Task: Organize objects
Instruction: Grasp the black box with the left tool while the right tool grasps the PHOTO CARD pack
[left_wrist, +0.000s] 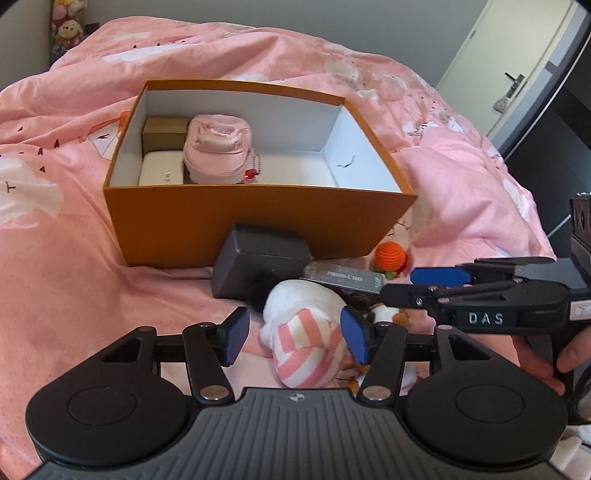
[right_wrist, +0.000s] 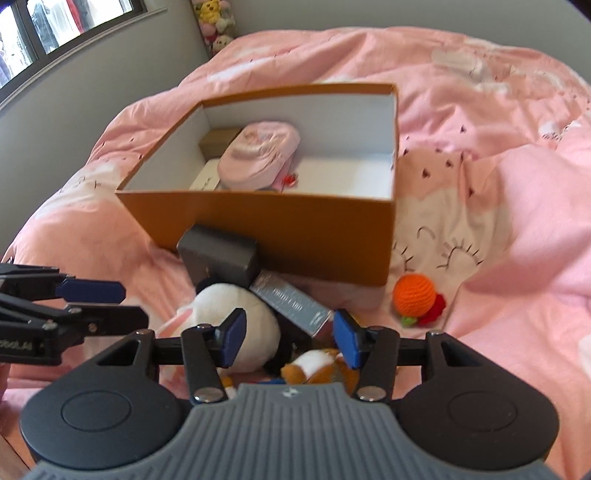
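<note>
An open orange box (left_wrist: 258, 218) (right_wrist: 280, 229) sits on the pink bedspread and holds a pink cap (left_wrist: 218, 147) (right_wrist: 258, 155), a white box (left_wrist: 160, 171) and a tan box (left_wrist: 164, 127). In front of it lie a dark grey case (left_wrist: 258, 258) (right_wrist: 218, 258), a silver card pack (left_wrist: 343, 277) (right_wrist: 291, 299), a white and pink striped plush (left_wrist: 306, 339) (right_wrist: 236, 314), a brown and white plush (right_wrist: 317, 369) and an orange crochet ball (left_wrist: 391, 256) (right_wrist: 413, 295). My left gripper (left_wrist: 293, 338) is open around the striped plush. My right gripper (right_wrist: 290, 338) is open above the plush pile.
The bedspread (left_wrist: 74, 240) is rumpled all around the box. Stuffed toys (left_wrist: 68, 29) stand at the far wall. A door (left_wrist: 509, 66) is at the right in the left wrist view, a window (right_wrist: 44, 26) at the upper left in the right wrist view.
</note>
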